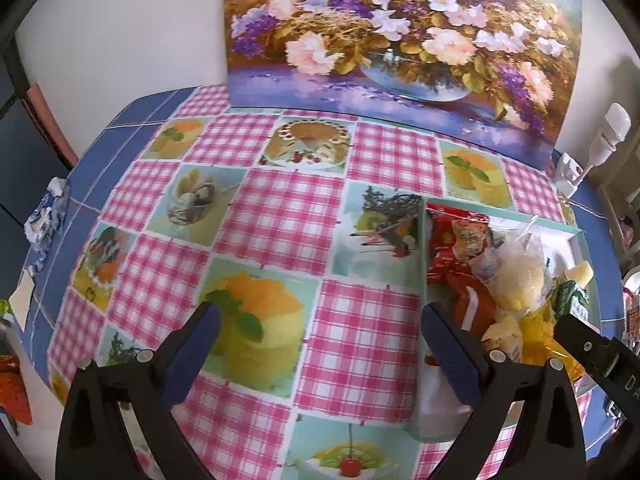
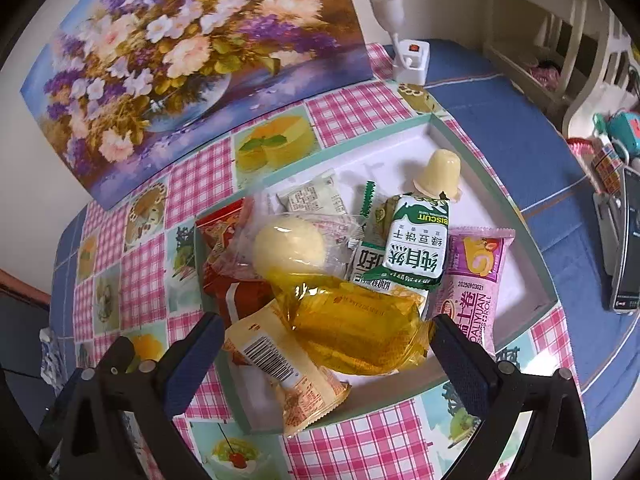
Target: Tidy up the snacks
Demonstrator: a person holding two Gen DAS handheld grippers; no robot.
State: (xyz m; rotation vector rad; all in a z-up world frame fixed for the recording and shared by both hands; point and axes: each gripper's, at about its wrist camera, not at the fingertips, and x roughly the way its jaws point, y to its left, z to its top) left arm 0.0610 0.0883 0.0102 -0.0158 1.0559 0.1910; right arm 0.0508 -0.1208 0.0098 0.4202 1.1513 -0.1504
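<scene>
Blue pads on the right gripper [image 2: 326, 354] are sitting wide apart and holding nothing. They are hanging just over the near edge of the box [image 2: 548, 302], with a clear yellow packet [image 2: 356, 324] lying between them.

Snacks are filling the left and middle part of the box. A pale packet with a barcode [image 2: 280, 364] is poking out over the near edge of the box. A round yellow bun in a clear bag [image 2: 290, 246] is lying on top of a red packet [image 2: 228, 236]. A green and white biscuit packet [image 2: 416, 246] is leaning on the others, and a pink roll packet [image 2: 474, 284] is lying beside it. A little yellow jelly cup [image 2: 440, 174] is sitting toward the far side. The right end of the box is showing bare white floor.

The left gripper [image 1: 320, 344] is also gaping wide with nothing in it. It is hovering over the checked cloth [image 1: 280, 208] just left of the box [image 1: 576, 232].

It looks like most of the job is done, since nearly all the snacks are resting in the box. One orange packet [image 1: 10, 392] is peeking in at the left edge of the left view, off the cloth, so it may need to go in too. The packet hanging over the edge could use a push.

A big flower picture [image 2: 192, 64] is standing along the far edge of the desk, and a white lamp [image 2: 404, 52] is sitting near its far right corner.
</scene>
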